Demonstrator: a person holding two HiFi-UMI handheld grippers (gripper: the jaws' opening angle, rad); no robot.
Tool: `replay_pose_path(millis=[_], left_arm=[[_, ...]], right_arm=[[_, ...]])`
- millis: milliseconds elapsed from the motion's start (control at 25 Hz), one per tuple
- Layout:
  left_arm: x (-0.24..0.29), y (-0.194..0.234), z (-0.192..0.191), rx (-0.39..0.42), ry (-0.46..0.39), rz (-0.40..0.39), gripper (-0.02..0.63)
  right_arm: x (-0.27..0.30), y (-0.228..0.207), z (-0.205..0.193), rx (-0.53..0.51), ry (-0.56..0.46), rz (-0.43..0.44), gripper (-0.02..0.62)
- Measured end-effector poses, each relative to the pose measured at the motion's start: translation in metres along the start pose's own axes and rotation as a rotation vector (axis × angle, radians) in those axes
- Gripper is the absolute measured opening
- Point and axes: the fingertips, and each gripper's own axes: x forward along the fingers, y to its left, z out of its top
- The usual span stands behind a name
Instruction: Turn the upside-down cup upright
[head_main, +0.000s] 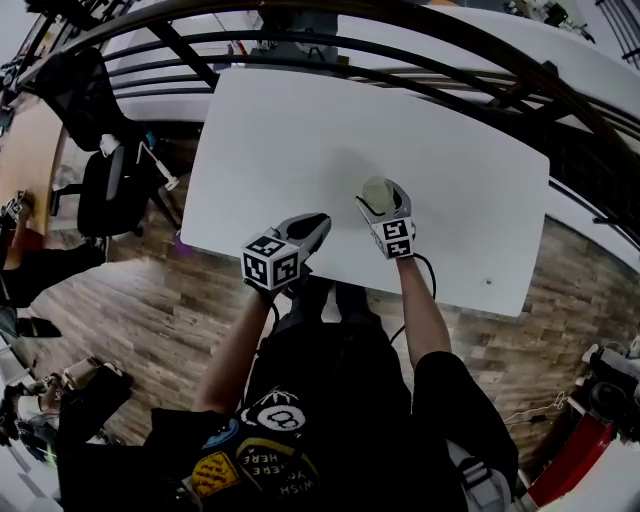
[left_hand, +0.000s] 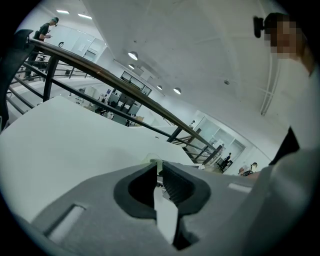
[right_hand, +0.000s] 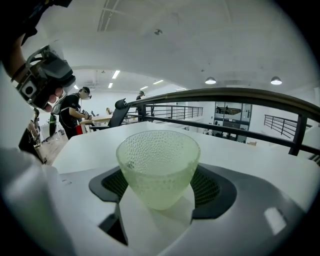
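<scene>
The right gripper (right_hand: 159, 187) holds a pale-green, dimpled, translucent cup (right_hand: 158, 162) upright.

The cup (right_hand: 158, 165) sits between the fingers (right_hand: 210, 187) of the right gripper (head_main: 381, 197), over the table (head_main: 300, 130).

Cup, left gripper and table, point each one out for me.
cup (right_hand: 159, 170): right gripper view, its dimpled side wall.
left gripper (head_main: 318, 222): head view, between its fingertips.
table (head_main: 300, 130): head view, bare white top.

Pale green dimpled cup (right_hand: 157, 160), upright between right tongs (right_hand: 160, 182)
</scene>
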Motion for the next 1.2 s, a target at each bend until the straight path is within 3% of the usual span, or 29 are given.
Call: replay_pose_path(millis=[320,560,720,800,920,1200], left_arm=[[0.000,0.004,-0.002,0.008,-0.008,-0.005,0.040],[-0.001,0.001,-0.010,0.019,0.020,-0.046,0.040],[0.000,-0.006,-0.014,0.054,0.007,-0.070,0.040],[0.002,-0.013,-0.015,0.105,-0.005,-0.054,0.040],[0.001,-0.023,-0.018,0.196,-0.019,-0.008,0.012],[-0.029,-0.075,-0.046,0.247,-0.080,0.010,0.005]], right_arm=[[-0.010,-0.012,-0.004,0.010,-0.018,-0.061,0.379],[-0.063,-0.024,-0.040,0.134,0.045,-0.159,0.379],[-0.116,-0.014,-0.015,0.186,-0.057,-0.271,0.222],[-0.139,-0.007,0.005,0.201,-0.118,-0.322,0.110],[-0.166,0.009,0.033,0.235,-0.190,-0.352,0.012],[-0.218,0.080,0.049,0.327,-0.248,-0.267,-0.002]])
